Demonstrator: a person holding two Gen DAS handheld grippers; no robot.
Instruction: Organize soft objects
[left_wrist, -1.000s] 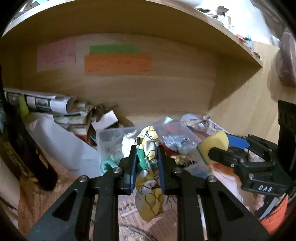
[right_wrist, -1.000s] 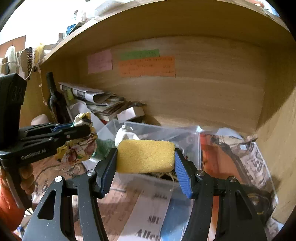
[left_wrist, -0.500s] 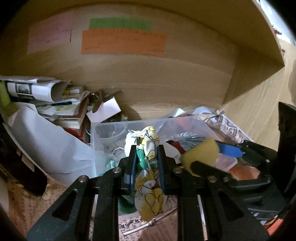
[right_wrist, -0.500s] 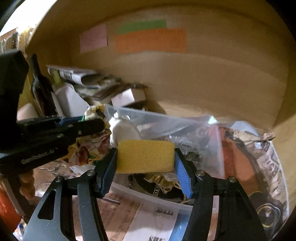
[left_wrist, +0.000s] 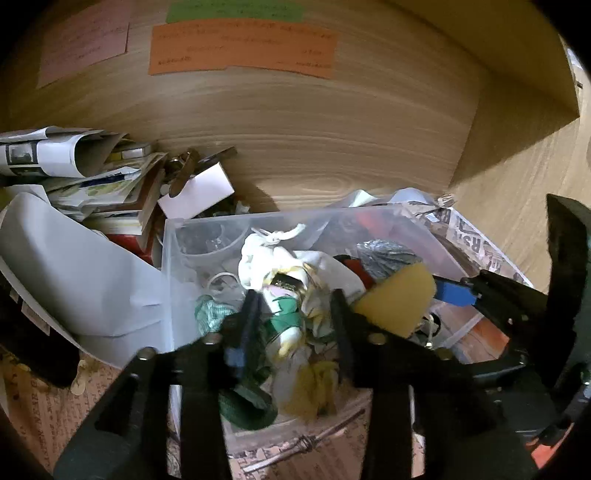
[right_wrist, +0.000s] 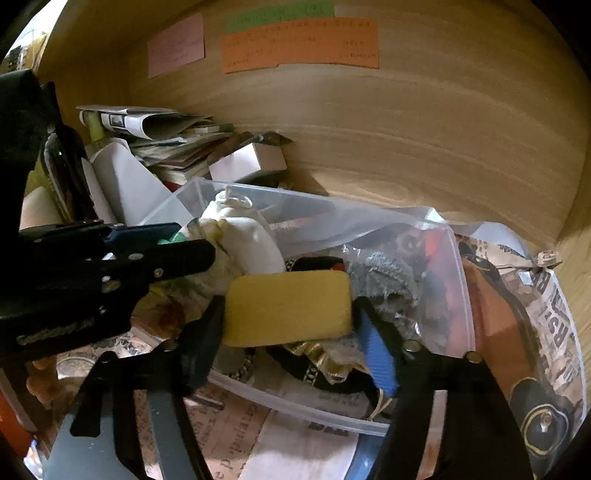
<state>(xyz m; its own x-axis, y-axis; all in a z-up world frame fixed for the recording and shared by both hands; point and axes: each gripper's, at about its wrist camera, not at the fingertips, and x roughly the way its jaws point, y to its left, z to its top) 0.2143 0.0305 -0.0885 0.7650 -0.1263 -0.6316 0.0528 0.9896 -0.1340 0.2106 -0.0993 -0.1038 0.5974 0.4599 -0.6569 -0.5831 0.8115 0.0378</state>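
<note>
A clear plastic bin (left_wrist: 168, 258) (right_wrist: 463, 295) stands on a wooden shelf, filled with cloths and odds and ends. My left gripper (left_wrist: 293, 314) is over the bin with its jaws spread; the flowered yellow-green cloth (left_wrist: 291, 325) lies loose between them and hangs down into the bin. In the right wrist view the left gripper (right_wrist: 177, 245) sits at the bin's left side. My right gripper (right_wrist: 290, 314) is shut on a yellow sponge (right_wrist: 288, 308) (left_wrist: 397, 301) just above the bin's front part. A white cloth bundle (left_wrist: 269, 258) (right_wrist: 245, 236) lies in the bin.
The shelf's wooden back wall (left_wrist: 295, 122) carries orange (left_wrist: 242, 48), green and pink paper notes. A pile of newspapers and books (left_wrist: 85, 173) and a white box (left_wrist: 197, 192) lie left of the bin. A dark bottle (right_wrist: 70, 173) stands at far left. Newspaper (right_wrist: 557, 317) lies right.
Both grippers moved forward and down over the bin. The left jaws have opened wider, loosening the flowered cloth. The sponge stays gripped.
</note>
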